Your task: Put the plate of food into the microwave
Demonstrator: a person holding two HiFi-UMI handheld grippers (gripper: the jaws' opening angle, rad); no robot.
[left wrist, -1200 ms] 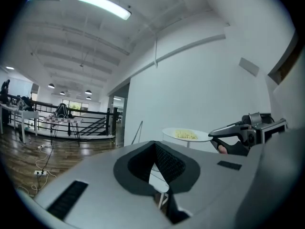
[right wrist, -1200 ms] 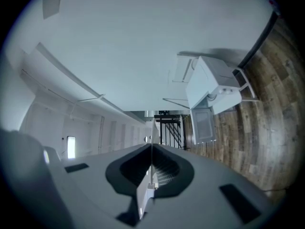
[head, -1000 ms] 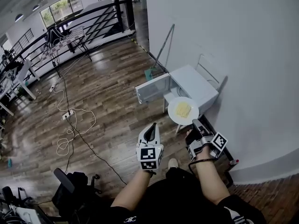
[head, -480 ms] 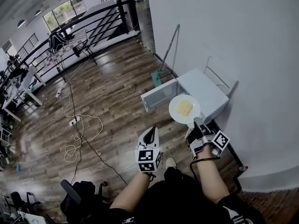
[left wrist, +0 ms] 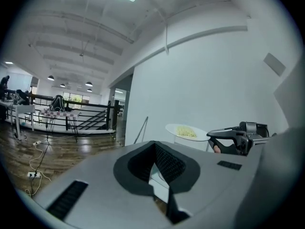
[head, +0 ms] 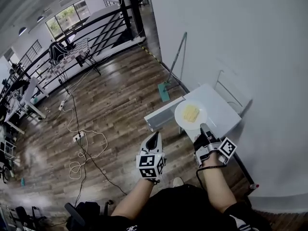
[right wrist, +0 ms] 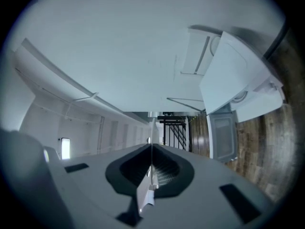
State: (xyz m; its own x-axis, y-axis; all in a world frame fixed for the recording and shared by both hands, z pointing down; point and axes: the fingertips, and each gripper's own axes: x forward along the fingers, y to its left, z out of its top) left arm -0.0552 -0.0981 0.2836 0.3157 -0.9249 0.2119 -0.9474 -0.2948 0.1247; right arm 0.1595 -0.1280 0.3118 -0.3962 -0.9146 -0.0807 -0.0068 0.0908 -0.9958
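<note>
The wooden floor (head: 110, 100) looks glossy; the plate (head: 180, 120) and microwave (head: 220, 110) smooth.

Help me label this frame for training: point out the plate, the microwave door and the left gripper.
plate (head: 181, 120), head view, bare white rim on its left side.
microwave door (head: 161, 115), head view, middle of the open door.
left gripper (head: 155, 135), head view, midway between its fingertips.
</note>
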